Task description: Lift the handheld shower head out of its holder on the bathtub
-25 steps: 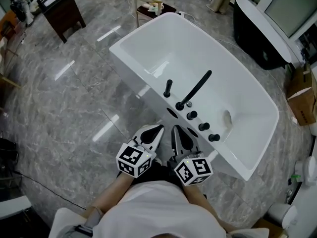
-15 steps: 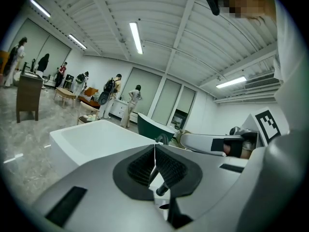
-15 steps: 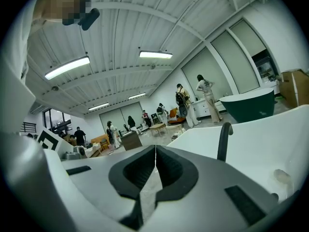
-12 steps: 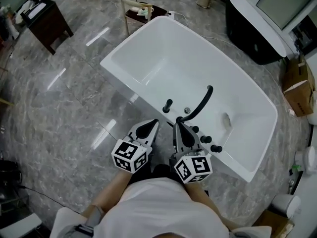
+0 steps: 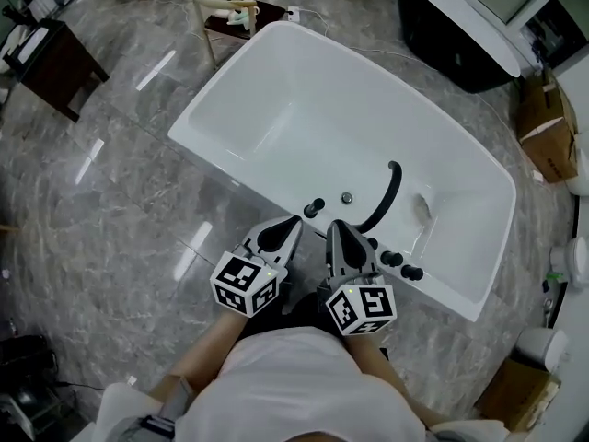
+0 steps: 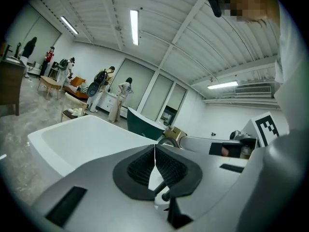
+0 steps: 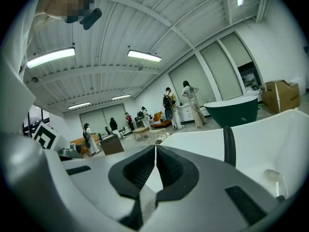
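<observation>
The work area is a showroom with a glossy grey marble floor [image 5: 110, 201], where a white freestanding bathtub [image 5: 313, 99] stands diagonally in front of me. A dark bathtub [image 5: 460, 35] and a cardboard box [image 5: 538, 122] sit well behind it. The white basin holds only an oval fitting [image 5: 421, 208] on its inner surface. On the near rim I note a curved black spout [image 5: 388, 196] reaching over the basin, with black control knobs [image 5: 392, 259] to its right. The handheld shower head [image 5: 314, 209] stands upright on that same rim, left of the spout and in its holder. The left gripper [image 5: 287, 226] has its fingers pressed together with nothing between the pads, as its own view confirms [image 6: 154, 149]. Its tips lie just beside the shower head, and I cannot confirm contact. The right gripper [image 5: 337, 228] likewise has its fingers closed on nothing [image 7: 155, 151] and points at the rim near the spout base. From the head view the shower head appears end-on, so its holder is hard to make out. The gripper bodies cover part of the near rim.
</observation>
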`<state>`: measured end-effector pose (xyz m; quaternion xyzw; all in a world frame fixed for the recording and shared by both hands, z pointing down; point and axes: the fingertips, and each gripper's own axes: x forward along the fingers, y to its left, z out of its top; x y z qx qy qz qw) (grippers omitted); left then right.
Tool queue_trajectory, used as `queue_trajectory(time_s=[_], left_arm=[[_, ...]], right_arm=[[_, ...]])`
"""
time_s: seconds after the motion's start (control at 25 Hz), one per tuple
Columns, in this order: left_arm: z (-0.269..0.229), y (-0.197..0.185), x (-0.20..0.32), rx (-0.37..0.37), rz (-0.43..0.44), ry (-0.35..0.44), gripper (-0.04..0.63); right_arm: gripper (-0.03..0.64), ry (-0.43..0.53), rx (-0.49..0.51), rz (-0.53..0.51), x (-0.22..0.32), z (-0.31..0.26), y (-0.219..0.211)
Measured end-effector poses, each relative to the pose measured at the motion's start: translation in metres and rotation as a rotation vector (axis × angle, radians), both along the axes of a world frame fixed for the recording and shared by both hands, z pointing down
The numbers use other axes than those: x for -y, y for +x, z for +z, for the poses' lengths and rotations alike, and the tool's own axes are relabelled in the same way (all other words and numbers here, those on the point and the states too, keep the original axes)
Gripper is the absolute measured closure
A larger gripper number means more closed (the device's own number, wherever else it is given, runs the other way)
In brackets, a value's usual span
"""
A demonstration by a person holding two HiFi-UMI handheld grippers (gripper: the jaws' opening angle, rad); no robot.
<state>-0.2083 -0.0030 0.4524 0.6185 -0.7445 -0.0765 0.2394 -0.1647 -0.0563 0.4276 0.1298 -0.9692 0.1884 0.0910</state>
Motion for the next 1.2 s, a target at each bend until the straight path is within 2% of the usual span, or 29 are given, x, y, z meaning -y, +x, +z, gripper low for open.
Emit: queue_trajectory(time_s=[0.28,0.4,0.52,0.8,0.96,1.2], left_arm=[[0.013,-0.010,0.009,-0.026,0.040,-0.004,0.583],[0.018,-0.003,0.013,-0.035,0.055,-0.009,0.583],[0.026,0.001,0.016,-0.053,0.051,-0.007,0.583],[0.027,-0.005,0.025,-0.080,0.000,0.048,0.583],[0.027,-0.002,0.027,-0.079,0.017,0.098,0.583],[0.045,-0.003,0.021,-0.082,0.018,0.095,0.583]], right_arm=[[0.598,-0.010,-0.035,0.053,0.008,0.013,-0.006],[0.598,-0.013,-0.058,0.043,0.010,0.021,-0.008],[0.598,-0.009,-0.033,0.021,0.009,0.022,-0.014],[0.598,-0.030,0.011,-0.053,0.009,0.022,-0.023],[0.598,-0.057,0.017,-0.029,0.015,0.032,-0.019],[0.597,0.005,-0.026,-0.006,0.016,0.051,-0.025]])
